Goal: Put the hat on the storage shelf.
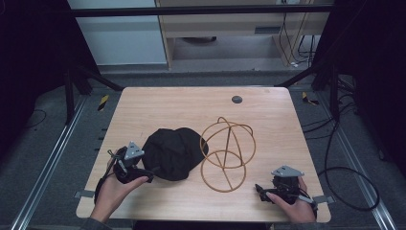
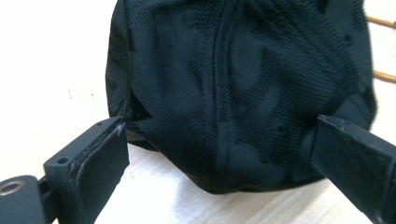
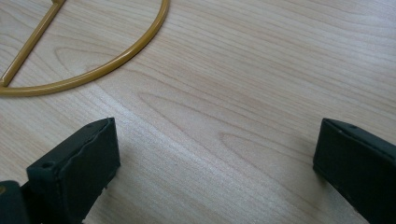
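1. Two grippers, both gaping: your left gripper (image 1: 149, 176) straddles the black cap (image 1: 173, 152), nothing pinched.
2. Cap touches the wire stand's (image 1: 228, 154) left side.
3. Your right gripper (image 1: 259, 188) sits just right of the stand, empty.

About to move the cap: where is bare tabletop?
Free: the far strip between the black fabric cap, gold wire stand and small dark disc; also the near edge ahead of the right gripper. Crowded: mid-table, where cap meets stand.
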The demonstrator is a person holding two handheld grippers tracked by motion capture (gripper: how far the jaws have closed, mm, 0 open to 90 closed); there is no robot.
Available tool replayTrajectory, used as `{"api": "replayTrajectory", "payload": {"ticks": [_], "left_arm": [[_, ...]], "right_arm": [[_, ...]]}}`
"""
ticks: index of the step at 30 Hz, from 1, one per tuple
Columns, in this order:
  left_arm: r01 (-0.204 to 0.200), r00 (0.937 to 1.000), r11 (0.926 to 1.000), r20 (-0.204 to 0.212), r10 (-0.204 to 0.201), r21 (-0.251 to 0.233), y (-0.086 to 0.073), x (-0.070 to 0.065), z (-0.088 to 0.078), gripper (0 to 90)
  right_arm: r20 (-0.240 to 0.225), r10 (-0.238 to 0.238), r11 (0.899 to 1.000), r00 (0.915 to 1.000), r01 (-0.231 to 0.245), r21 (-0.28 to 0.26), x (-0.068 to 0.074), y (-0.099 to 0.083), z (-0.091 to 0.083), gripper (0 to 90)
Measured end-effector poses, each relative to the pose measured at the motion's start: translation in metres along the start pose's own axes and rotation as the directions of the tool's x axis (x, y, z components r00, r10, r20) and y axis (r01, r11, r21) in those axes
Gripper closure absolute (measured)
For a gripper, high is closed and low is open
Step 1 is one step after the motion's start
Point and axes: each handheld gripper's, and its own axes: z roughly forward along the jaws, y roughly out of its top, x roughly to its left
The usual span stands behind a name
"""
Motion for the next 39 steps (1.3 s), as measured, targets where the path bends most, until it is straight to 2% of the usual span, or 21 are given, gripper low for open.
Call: {"api": "replayTrajectory", "payload": {"ticks": [2, 6, 10, 16, 18, 22, 23, 25, 26, 27, 28, 31, 36, 37, 39], "left_arm": [[0.01, 0.9999, 0.9999, 0.011, -0.01, -0.007, 0.0, 0.004, 0.001, 3.3], [-0.004, 0.9996, 0.9999, 0.028, 0.005, -0.016, 0.002, 0.006, 0.001, 2.8], [-0.019, 0.9991, 0.9994, 0.039, 0.017, 0.028, 0.002, 0.007, 0.012, 1.9], [-0.026, 0.9988, 0.9982, 0.043, 0.024, 0.055, 0.004, 0.009, 0.021, 4.6], [-0.026, 0.9987, 0.998, 0.046, 0.023, 0.058, 0.005, 0.01, 0.022, 10.5], [-0.032, 0.9983, 0.9968, 0.051, 0.029, 0.074, 0.006, 0.01, 0.026, 28.5], [-0.038, 0.9983, 0.9961, 0.048, 0.034, 0.079, 0.008, 0.011, 0.027, 28.5], [-0.038, 0.9986, 0.9953, 0.04, 0.035, 0.089, 0.01, 0.012, 0.029, 42.7], [-0.038, 0.9986, 0.9953, 0.04, 0.035, 0.089, 0.01, 0.012, 0.029, 46.4], [-0.022, 0.998, 0.9955, 0.061, 0.016, 0.092, 0.01, 0.014, 0.031, 52.9], [-0.019, 0.9976, 0.9955, 0.069, 0.012, 0.093, 0.01, 0.015, 0.032, 55.3], [-0.011, 0.9971, 0.9945, 0.076, 0.003, 0.104, 0.009, 0.017, 0.035, 66.2], [0.002, 0.9959, 0.9924, 0.09, -0.014, 0.123, 0.011, 0.021, 0.036, 78.2], [0.021, 0.994, 0.9917, 0.104, -0.035, 0.127, 0.013, 0.023, 0.035, 81.7], [0.034, 0.992, 0.9924, 0.117, -0.048, 0.118, 0.016, 0.027, 0.032, 86.0]], "right_arm": [[0.0, -0.001, 1.0, 1.0, 0.001, 0.0, 0.0, 0.0, 0.0, 0.7], [0.0, -0.001, 1.0, 1.0, 0.001, 0.0, 0.0, 0.0, 0.0, 0.7], [0.0, -0.001, 1.0, 1.0, 0.001, 0.0, 0.0, 0.0, 0.0, 0.7], [-0.001, -0.003, 1.0, 1.0, 0.003, -0.001, 0.0, 0.0, 0.0, 0.6], [-0.001, -0.003, 1.0, 1.0, 0.003, -0.001, 0.0, 0.0, 0.0, 0.7], [-0.002, -0.004, 1.0, 1.0, 0.004, -0.001, 0.0, 0.0, 0.0, 0.7], [-0.002, -0.004, 1.0, 1.0, 0.004, -0.001, 0.0, 0.0, 0.0, 0.7], [-0.002, -0.005, 1.0, 1.0, 0.005, 0.0, 0.0, 0.0, 0.0, 0.7], [-0.002, -0.005, 1.0, 1.0, 0.005, -0.001, 0.0, 0.0, 0.0, 0.7], [-0.002, -0.005, 1.0, 1.0, 0.005, 0.0, 0.0, 0.0, 0.0, 0.7], [-0.002, -0.005, 1.0, 1.0, 0.005, -0.001, 0.0, 0.0, 0.0, 0.7], [-0.002, -0.005, 1.0, 1.0, 0.005, 0.0, 0.0, 0.0, 0.0, 0.7], [-0.002, -0.005, 1.0, 1.0, 0.005, -0.001, 0.0, 0.0, 0.0, 0.7], [-0.002, -0.005, 1.0, 1.0, 0.005, -0.001, 0.0, 0.0, 0.0, 0.7], [-0.002, -0.005, 1.0, 1.0, 0.005, -0.001, 0.0, 0.0, 0.0, 0.7]]}}
